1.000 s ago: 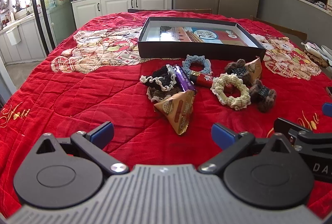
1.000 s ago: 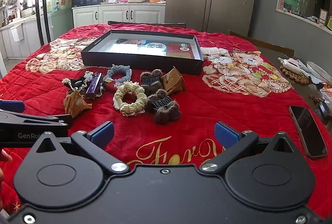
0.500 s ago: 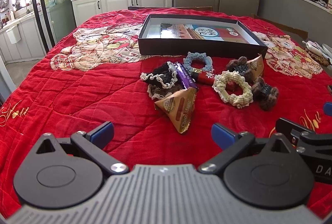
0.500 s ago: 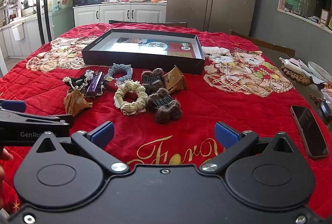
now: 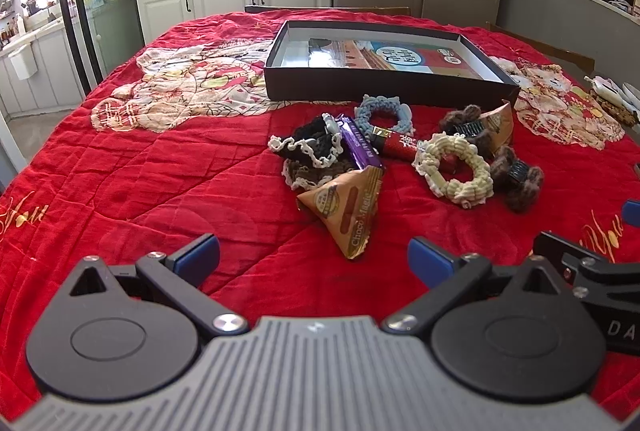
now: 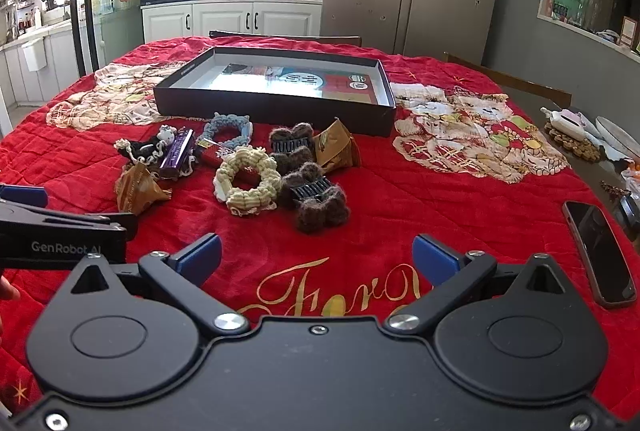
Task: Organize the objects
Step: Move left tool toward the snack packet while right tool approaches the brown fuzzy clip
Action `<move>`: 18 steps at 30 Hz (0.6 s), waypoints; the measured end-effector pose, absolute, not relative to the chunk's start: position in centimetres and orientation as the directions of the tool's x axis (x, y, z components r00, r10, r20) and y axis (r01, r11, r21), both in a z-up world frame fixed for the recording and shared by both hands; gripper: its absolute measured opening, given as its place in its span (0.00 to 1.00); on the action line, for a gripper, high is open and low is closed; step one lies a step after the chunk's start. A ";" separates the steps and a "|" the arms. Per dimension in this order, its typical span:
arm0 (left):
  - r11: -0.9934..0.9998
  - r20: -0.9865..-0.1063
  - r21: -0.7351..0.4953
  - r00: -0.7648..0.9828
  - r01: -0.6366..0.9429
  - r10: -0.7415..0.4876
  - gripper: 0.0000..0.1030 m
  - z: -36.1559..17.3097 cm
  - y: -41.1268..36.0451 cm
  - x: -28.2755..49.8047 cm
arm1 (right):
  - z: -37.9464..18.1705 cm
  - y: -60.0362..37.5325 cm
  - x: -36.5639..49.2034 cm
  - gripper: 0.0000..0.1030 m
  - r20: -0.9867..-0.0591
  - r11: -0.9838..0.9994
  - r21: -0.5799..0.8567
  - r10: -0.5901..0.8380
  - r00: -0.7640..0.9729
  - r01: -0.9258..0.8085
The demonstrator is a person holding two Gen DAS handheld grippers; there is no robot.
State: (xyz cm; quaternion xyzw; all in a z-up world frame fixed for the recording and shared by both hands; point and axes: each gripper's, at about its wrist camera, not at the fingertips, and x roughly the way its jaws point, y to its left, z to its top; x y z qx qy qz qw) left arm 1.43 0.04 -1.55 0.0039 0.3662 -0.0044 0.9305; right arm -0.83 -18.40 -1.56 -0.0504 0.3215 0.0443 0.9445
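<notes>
Both hand-held grippers hover low over the near edge of the worktop with blue-padded fingers spread wide and nothing between them: the left hand-held gripper [image 5: 314, 255] faces a brown triangular snack packet [image 5: 347, 207] lying just ahead of it, printed "Choco Magic", while the right hand-held gripper [image 6: 316, 256] points over bare red cloth toward a brown fuzzy hair claw [image 6: 316, 199]. Farther out, the loose things sit in one cluster on the red quilted tablecloth [image 5: 140, 171]: a purple wrapped bar [image 5: 360, 145] resting on a black scrunchie with white lace trim [image 5: 312, 147], a red wrapped bar [image 5: 400, 145], a cream knitted scrunchie [image 5: 456, 171], a blue knitted scrunchie [image 5: 382, 113], a second brown hair claw [image 6: 292, 145] and a second brown snack packet [image 6: 336, 149]. Beyond the cluster lies an open, shallow black box [image 5: 384, 87], holding none of the loose items; large Chinese characters show on its printed floor, too distorted to read with confidence. Nothing appears sorted yet, so this looks like the approach before a first pick. The left side's likely next move is to ease forward, straddle the near packet and pinch its crinkly foil firmly enough not to slip. Gold script on the cloth reads "For"; the left tool's side shows "GenRobot.AI". A dark smartphone [image 6: 600, 251] lies near the right edge.
</notes>
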 end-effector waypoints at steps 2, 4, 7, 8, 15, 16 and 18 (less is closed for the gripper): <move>1.000 -0.684 0.004 0.729 0.017 -0.010 1.00 -1.7 0.0 1.7 | -1.7 -18.5 -0.6 0.97 -0.613 0.991 -0.066 0.052 0.788 -0.116; 1.000 -0.687 0.007 0.727 0.023 -0.012 1.00 -1.9 -0.1 1.9 | -1.9 -18.5 -0.4 0.97 -0.614 0.991 -0.068 0.051 0.787 -0.118; 0.999 -0.688 0.004 0.725 0.032 -0.020 1.00 -2.1 -0.1 2.3 | -2.0 -18.7 0.1 0.95 -0.607 0.989 -0.073 0.055 0.793 -0.125; 0.999 -0.689 0.002 0.725 0.034 -0.023 1.00 -2.2 0.0 2.5 | -2.1 -18.8 0.2 0.94 -0.600 0.989 -0.073 0.061 0.798 -0.130; 0.997 -0.692 -0.026 0.718 0.077 -0.073 1.00 -3.0 0.2 3.7 | -2.5 -19.4 1.7 0.83 -0.572 0.978 -0.090 0.102 0.814 -0.186; 0.996 -0.690 -0.030 0.719 0.085 -0.082 1.00 -3.1 0.2 3.8 | -2.7 -19.4 1.9 0.81 -0.574 0.978 -0.087 0.107 0.812 -0.191; 0.994 -0.687 -0.040 0.720 0.101 -0.101 0.99 -3.2 0.2 4.0 | -2.9 -19.4 2.5 0.79 -0.580 0.976 -0.085 0.115 0.806 -0.200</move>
